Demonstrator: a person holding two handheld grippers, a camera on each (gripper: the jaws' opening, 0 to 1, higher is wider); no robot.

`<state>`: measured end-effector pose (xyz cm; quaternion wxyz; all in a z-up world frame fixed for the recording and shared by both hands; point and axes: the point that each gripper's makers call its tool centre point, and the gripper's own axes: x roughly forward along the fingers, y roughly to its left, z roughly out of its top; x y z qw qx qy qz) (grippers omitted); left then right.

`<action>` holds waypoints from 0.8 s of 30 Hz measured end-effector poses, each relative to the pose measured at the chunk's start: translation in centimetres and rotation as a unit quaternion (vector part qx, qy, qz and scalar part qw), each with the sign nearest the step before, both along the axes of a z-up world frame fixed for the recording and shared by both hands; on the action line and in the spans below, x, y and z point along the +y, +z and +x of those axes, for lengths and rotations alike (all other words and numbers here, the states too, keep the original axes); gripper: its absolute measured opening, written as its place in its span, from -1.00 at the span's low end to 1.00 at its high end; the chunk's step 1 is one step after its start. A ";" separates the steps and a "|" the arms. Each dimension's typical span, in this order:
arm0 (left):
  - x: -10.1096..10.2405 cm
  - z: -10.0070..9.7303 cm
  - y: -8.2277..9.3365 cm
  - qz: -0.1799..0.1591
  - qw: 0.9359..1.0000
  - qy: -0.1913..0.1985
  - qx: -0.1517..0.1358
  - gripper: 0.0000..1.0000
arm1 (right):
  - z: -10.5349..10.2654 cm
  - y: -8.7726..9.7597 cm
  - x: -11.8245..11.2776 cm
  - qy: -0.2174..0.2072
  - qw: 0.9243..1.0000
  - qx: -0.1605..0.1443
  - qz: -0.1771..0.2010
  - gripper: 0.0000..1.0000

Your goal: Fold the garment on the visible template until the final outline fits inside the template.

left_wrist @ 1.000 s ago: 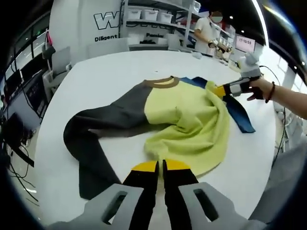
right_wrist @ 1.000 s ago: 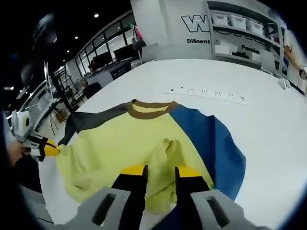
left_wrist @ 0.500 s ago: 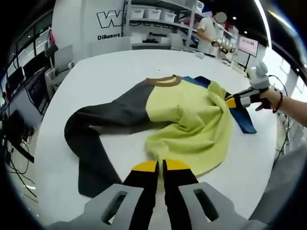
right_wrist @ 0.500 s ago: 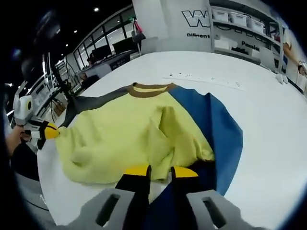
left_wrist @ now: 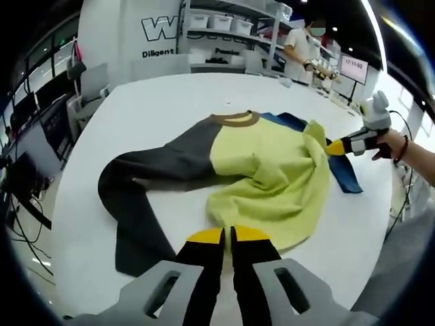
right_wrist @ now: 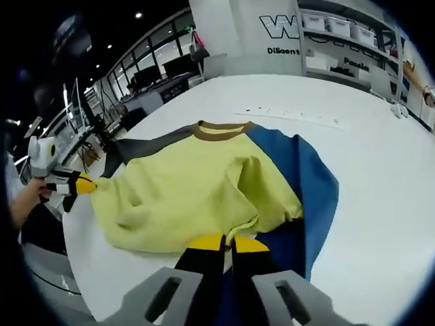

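A long-sleeved garment lies on the white table (left_wrist: 163,95). It has a yellow body (left_wrist: 272,170), a brown collar (left_wrist: 234,120), a dark grey sleeve (left_wrist: 143,197) and a blue sleeve (left_wrist: 343,173). My left gripper (left_wrist: 228,236) is shut at the yellow hem's near edge. From the right gripper view it sits at the far left (right_wrist: 85,185), pinching the hem corner. My right gripper (right_wrist: 228,242) is shut on a fold of the yellow body (right_wrist: 190,190), over the blue sleeve (right_wrist: 306,183). In the left gripper view it holds that fold raised at the right (left_wrist: 334,147).
Shelves with white bins (left_wrist: 224,20) and a standing person (left_wrist: 302,47) are beyond the table's far edge. Desks and monitors (right_wrist: 149,81) line the room's side. A row of small marks (right_wrist: 292,117) lies on the table behind the collar. A hand (left_wrist: 391,142) grips the right tool.
My right gripper's jaws have closed on the yellow fold and pulled it sideways over the blue sleeve. The left gripper has stayed at the hem.
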<state>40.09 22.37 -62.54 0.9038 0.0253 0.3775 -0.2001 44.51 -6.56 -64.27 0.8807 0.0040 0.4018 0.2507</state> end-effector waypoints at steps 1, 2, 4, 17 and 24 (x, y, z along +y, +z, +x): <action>0.0 -0.1 0.1 -0.001 1.000 0.000 0.000 -0.87 | -0.3 0.2 0.0 -0.004 1.000 0.000 0.004 -1.00; 0.0 -0.2 0.2 -0.001 1.000 0.001 -0.001 -0.87 | -0.9 0.5 -0.1 -0.003 1.000 0.005 0.008 -1.00; 0.0 -0.5 0.3 -0.003 1.000 0.000 -0.001 -0.87 | -1.8 0.6 -0.3 -0.004 1.000 0.008 0.010 -1.00; 0.0 -3.6 1.4 -0.002 1.000 0.000 0.012 -0.87 | -9.6 1.2 -1.1 0.002 0.997 0.071 0.008 -1.00; -0.7 -7.5 1.0 0.000 0.999 -0.013 0.042 -0.87 | -13.2 1.2 -2.1 -0.005 0.995 0.096 -0.011 -1.00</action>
